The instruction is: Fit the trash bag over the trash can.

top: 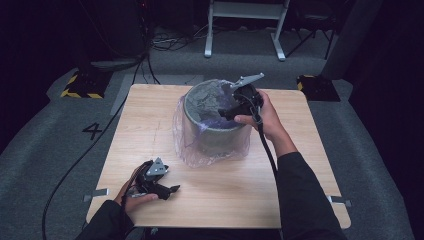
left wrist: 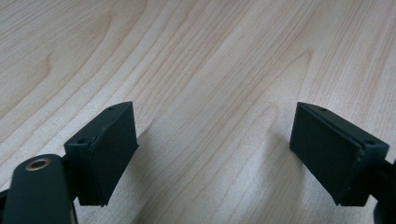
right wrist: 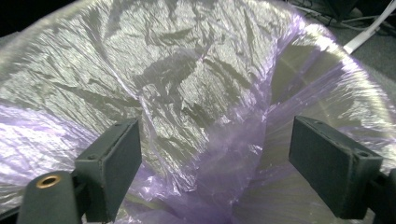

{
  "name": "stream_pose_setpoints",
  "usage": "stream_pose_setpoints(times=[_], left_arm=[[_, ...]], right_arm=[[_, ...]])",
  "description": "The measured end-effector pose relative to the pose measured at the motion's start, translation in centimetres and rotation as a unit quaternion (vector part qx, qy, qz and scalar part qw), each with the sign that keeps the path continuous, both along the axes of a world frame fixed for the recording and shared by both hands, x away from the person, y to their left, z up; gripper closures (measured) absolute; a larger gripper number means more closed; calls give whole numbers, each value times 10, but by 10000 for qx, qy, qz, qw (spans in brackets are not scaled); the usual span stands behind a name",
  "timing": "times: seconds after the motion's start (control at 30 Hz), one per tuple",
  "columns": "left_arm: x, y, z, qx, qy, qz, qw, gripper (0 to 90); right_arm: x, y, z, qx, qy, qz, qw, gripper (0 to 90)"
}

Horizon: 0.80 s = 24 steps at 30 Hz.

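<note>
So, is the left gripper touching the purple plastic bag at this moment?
Apart. In the high view the left gripper is near the table's front edge, with bare wood between it and the purple plastic bag. The left gripper view shows bare wood between the open jaws.

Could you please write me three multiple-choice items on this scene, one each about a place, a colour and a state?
1. Where does the left claw sit?
A. low over the bare wooden table
B. inside the bin
C. on the floor

2. What colour is the thin plastic bag lining the grey bin?
A. black
B. pale purple
C. yellow

3. How do the right claw's jaws stand?
A. clamped on the bag
B. shut on nothing
C. open, the bag unpinched

Answers: 1 A, wood grain lies under its jaws. 2 B, the film shows violet. 3 C, both pads stand clear of the film.
</note>
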<state>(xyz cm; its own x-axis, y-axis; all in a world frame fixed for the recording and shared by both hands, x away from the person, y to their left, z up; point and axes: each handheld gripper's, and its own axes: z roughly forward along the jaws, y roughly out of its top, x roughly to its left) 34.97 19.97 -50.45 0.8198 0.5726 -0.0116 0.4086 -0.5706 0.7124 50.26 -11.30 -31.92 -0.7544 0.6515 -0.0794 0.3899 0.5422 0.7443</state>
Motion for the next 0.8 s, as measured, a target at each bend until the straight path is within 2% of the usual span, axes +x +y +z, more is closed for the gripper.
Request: stream_pose_setpoints(times=[0.27, 0.37, 0.63, 0.8], left_arm=[[0, 0, 0, 5, -3, -3, 10000, 146], [0, 0, 0, 5, -1, -3, 10000, 146], [0, 0, 0, 4, -1, -2, 10000, 146], [0, 0, 0, 5, -3, -4, 10000, 146]], right_arm=[[-6, -8, 5, 264, -301, -11, 9992, 181], [-10, -11, 7, 345, -386, 76, 9986, 177], [-19, -17, 9, 303, -555, 94, 9980, 170], [-25, -22, 9, 358, -605, 134, 9974, 171]])
